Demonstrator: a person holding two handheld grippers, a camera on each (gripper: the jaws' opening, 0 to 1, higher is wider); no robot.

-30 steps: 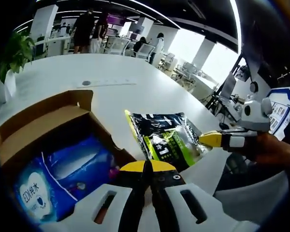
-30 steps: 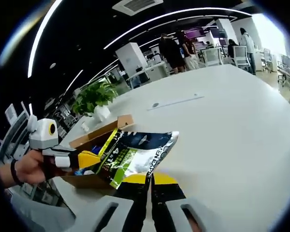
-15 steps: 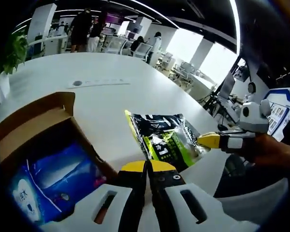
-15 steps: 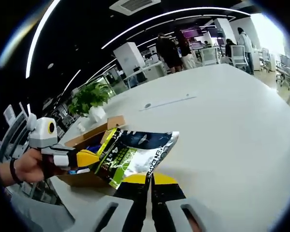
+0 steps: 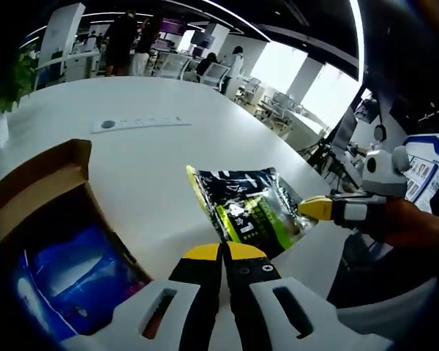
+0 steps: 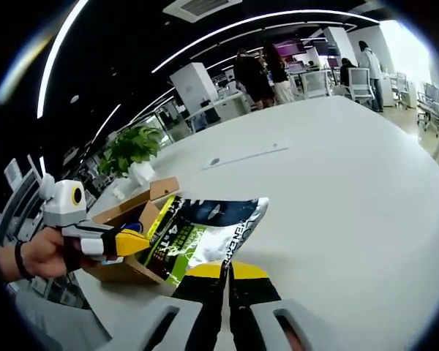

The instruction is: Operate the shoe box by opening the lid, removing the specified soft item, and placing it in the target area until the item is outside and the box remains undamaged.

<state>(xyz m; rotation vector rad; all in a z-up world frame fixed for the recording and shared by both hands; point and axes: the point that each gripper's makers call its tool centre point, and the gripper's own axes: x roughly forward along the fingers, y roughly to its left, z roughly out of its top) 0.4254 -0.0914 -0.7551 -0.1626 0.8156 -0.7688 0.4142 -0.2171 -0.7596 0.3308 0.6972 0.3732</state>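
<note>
My left gripper (image 5: 223, 252) and right gripper (image 6: 227, 270) both pinch the glossy black-and-green soft pouch (image 5: 249, 208), jaws pressed together on opposite edges, holding it outside the box, over the white round table (image 5: 146, 157). The open brown cardboard shoe box (image 5: 36, 183) sits beside it, flap up, a blue plastic wipes pack (image 5: 66, 274) inside.

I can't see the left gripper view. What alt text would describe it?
A black-and-green foil pouch is held over a white table between two yellow-tipped grippers: the left gripper at its near edge, the right gripper, held in a person's hand, at its far corner. At left sits an open cardboard box containing a blue pack.
</note>
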